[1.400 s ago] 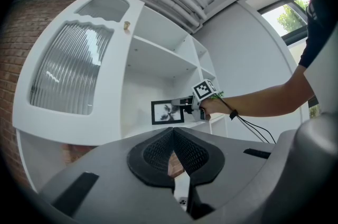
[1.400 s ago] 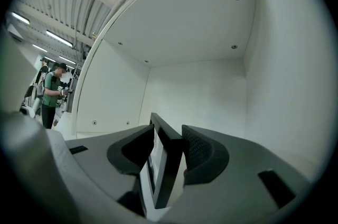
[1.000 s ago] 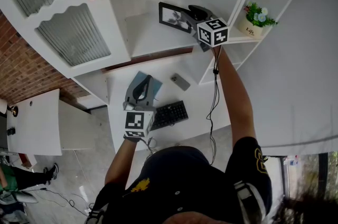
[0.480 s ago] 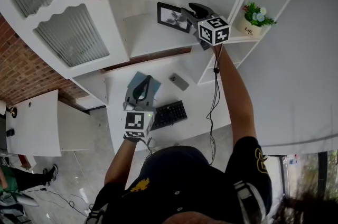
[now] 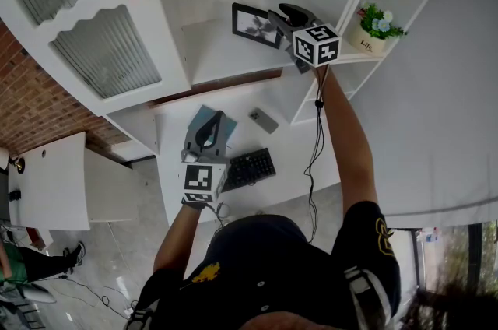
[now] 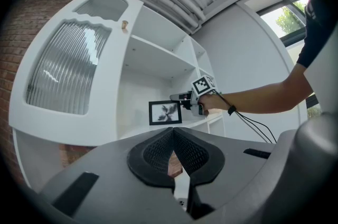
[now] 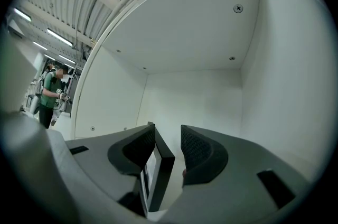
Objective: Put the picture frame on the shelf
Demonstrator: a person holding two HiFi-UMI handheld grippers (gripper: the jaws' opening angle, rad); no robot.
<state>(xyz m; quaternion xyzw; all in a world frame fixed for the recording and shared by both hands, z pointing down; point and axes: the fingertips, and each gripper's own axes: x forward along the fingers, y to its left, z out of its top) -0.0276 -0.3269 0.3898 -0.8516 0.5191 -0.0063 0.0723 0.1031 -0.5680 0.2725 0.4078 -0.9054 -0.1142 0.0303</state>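
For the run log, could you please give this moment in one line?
phase: placing | picture frame: upright on shelf | right gripper: open around it | left gripper: shut, empty

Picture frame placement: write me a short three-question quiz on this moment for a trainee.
1. True or false: the left hand-held gripper grips the picture frame.
2. What stands in the compartment right of the frame's? A potted plant; B clock; C book.
3. Which hand-held gripper has the frame between its jaws?
Key: 1 false; 2 A; 3 the right hand-held gripper.
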